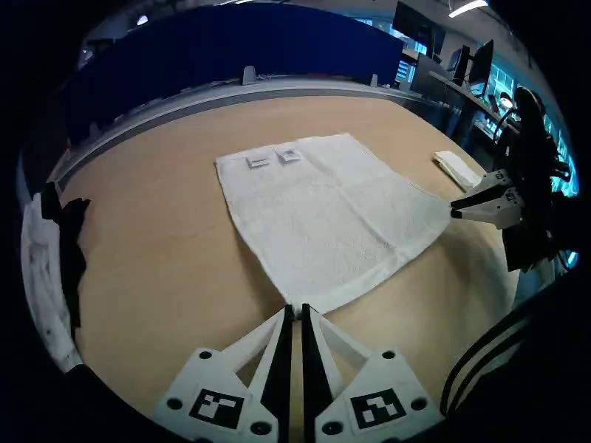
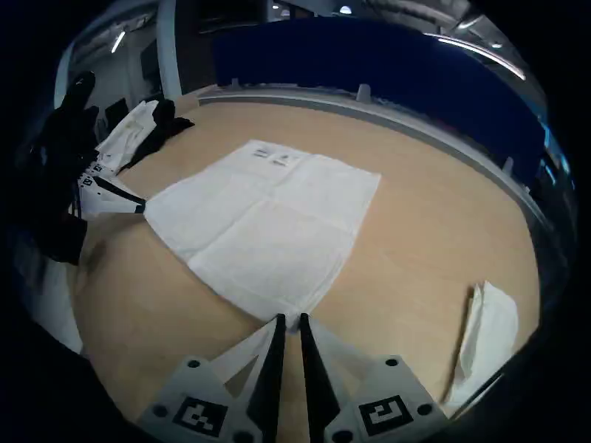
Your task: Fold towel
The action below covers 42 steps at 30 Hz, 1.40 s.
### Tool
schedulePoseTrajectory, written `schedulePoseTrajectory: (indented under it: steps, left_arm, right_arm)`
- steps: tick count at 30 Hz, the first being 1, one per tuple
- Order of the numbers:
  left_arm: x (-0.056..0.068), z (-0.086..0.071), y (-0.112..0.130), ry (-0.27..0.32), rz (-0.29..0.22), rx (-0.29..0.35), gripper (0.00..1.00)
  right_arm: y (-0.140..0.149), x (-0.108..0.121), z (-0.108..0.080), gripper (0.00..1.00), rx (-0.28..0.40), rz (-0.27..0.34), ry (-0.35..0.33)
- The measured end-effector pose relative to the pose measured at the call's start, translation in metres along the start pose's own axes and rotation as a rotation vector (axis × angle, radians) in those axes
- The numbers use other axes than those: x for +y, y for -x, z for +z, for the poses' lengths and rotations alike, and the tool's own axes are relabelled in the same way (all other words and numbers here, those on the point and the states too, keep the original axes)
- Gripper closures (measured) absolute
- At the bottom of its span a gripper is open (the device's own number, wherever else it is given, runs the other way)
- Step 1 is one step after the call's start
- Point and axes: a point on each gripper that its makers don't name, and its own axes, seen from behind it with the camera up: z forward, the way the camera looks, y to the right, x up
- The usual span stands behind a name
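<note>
1. Towel position. The towel (image 1: 325,214) lies open and flat on the middle of the table (image 1: 162,244). Its sewn labels (image 1: 273,157) sit along the hem toward the table's far edge. The two corners on the near-edge side are the ones to work from.

2. Left claw (image 1: 298,314). Its fingers are drawn together to a narrow slit, clamped on one near corner of the towel. In the right gripper view, the same claw (image 2: 142,208) pinches that corner at its tip, low over the table top.

3. Right claw (image 2: 290,321). It is in the same state, with its fingers closed on the other near corner. In the left gripper view, its tips (image 1: 452,211) meet on the cloth.

4. Reason for the grip. Holding both ends of one hem keeps that hem taut and level, so it should travel as a straight line when you carry it over. The likely move is to lift both corners together and lay them on the labelled hem.

5. Clearances. A folded white cloth (image 2: 487,332) lies near the table's right edge. Dark and white garments (image 1: 52,258) lie along the left edge. Both are well apart from the towel, so the fold path looks free.

6. Caution. The cloth is soft terry, so raise both claws evenly or the hem may sag in the middle.
</note>
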Motion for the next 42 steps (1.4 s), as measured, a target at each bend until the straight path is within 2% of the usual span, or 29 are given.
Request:
schedulePoseTrajectory:
  steps: [14,23,29,35,42]
  left_arm:
    - [0.015,-0.054,-0.012,0.028,-0.089,0.017,0.92]
    - [0.022,-0.083,-0.018,0.045,-0.144,0.032,0.92]
    - [0.021,-0.084,-0.019,0.046,-0.163,0.036,0.92]
    - [0.016,-0.078,-0.034,0.043,-0.184,0.05,0.92]
    - [-0.002,-0.055,-0.06,0.035,-0.221,0.066,0.92]
  right_arm:
    - [-0.023,-0.021,-0.056,0.85,0.021,-0.012,-0.03]
    - [-0.028,-0.029,-0.075,0.86,0.029,0.04,-0.03]
    - [-0.03,-0.028,-0.076,0.86,0.021,0.05,-0.031]
    - [-0.045,-0.017,-0.07,0.86,0.021,0.029,-0.012]
    - [-0.07,0.009,-0.042,0.86,0.028,0.03,0.013]
